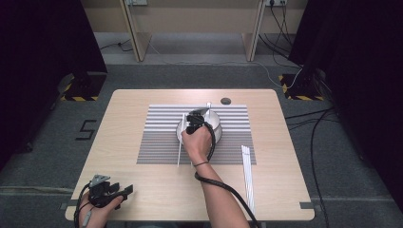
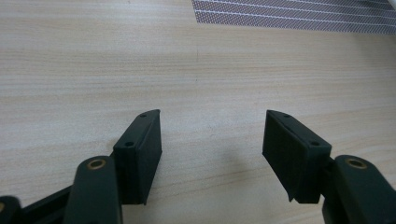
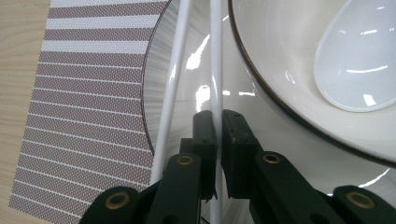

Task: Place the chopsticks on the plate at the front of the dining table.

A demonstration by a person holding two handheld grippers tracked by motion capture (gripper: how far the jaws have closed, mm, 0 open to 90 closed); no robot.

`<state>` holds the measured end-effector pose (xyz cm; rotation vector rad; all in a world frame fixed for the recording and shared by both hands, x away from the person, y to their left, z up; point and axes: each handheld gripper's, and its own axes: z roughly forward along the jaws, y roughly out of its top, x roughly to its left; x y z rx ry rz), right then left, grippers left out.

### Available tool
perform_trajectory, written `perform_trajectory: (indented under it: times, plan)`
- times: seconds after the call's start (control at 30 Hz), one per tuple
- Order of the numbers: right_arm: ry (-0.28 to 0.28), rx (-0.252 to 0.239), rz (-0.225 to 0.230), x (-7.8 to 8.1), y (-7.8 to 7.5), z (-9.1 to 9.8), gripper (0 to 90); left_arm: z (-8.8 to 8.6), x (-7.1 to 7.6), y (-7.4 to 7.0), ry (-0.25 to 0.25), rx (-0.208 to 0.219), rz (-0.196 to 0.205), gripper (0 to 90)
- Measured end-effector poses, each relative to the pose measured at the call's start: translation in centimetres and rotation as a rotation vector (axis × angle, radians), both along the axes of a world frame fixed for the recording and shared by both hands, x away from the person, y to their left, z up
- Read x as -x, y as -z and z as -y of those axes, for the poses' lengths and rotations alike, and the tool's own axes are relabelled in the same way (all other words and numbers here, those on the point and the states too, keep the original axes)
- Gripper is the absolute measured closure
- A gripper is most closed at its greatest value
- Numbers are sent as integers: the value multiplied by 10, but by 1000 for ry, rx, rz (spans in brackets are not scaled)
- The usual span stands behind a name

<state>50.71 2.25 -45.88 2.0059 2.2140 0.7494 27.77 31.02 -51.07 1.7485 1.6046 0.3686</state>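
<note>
I'm clamping my right gripper on one white chopstick, jaws nearly together with the stick pinched between the pads. A second chopstick is lying just beside it on the left, apart from the jaws, slanting across the plate rim onto the striped placemat. The held stick is running over the plate, next to the bowl, which is sitting on the plate with a white spoon inside it. In the high view my right gripper is hovering over the plate, mid-placemat. More white chopsticks are lying on the table at the placemat's right edge. My left gripper is resting at the near left table corner, jaws standing apart, nothing between them.
</note>
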Motion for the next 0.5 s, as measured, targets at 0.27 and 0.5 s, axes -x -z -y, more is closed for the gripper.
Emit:
perform_trajectory:
  times: [0.27,0.5]
  plan:
    - [7,-16,1,0,1,0,833,0,0,0,1,1,-1,373]
    - [1,-18,23,3,2,0,764,0,0,0,1,1,-1,373]
